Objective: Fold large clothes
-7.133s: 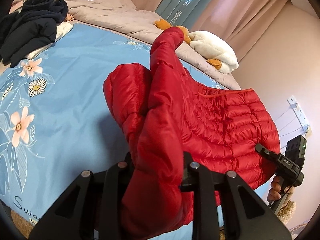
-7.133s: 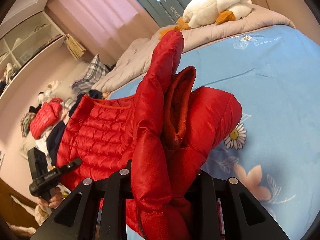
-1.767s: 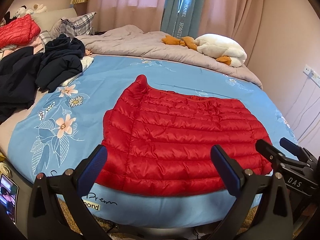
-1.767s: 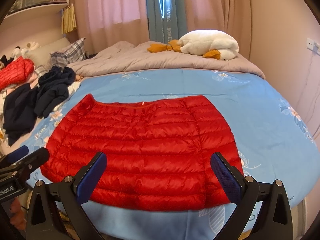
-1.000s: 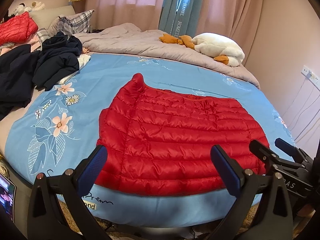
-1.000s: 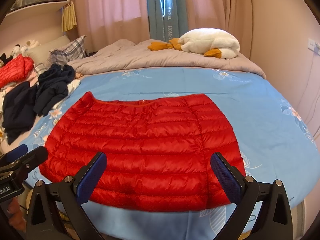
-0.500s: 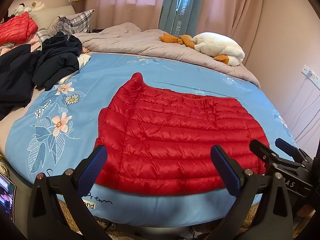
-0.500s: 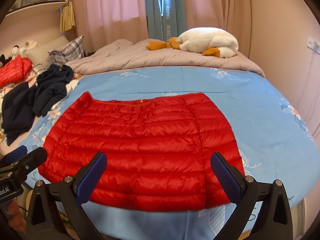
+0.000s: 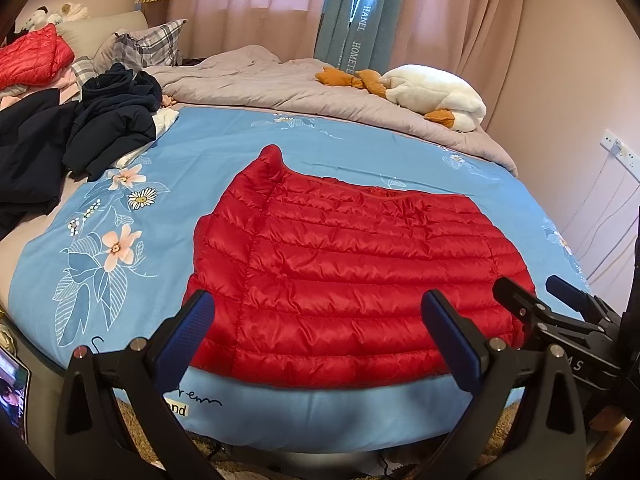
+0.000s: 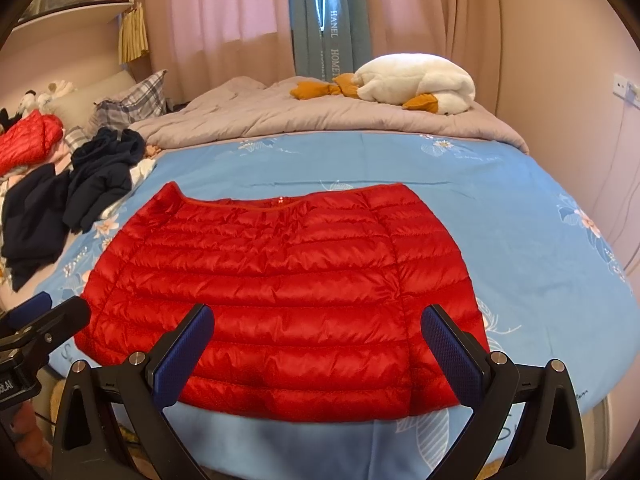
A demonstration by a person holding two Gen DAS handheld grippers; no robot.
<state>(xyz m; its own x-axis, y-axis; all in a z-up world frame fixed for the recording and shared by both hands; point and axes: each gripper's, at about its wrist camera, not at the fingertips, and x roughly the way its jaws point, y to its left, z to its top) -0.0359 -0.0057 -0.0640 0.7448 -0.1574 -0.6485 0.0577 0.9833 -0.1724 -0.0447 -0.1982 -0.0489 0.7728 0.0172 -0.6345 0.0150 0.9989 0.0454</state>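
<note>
On the blue flowered bedsheet (image 10: 520,208), near the edge closest to me, the red puffy down jacket (image 10: 280,292) lay flat with its sleeves tucked out of sight. My left gripper (image 9: 320,332) and my right gripper (image 10: 318,342) both hung just off that near edge with their jaws wide apart and nothing in them. I thought the jacket would be light, soft and a bit slippery, so I judged the best places to pinch it were the two near corners, taking all the layers at once.
</note>
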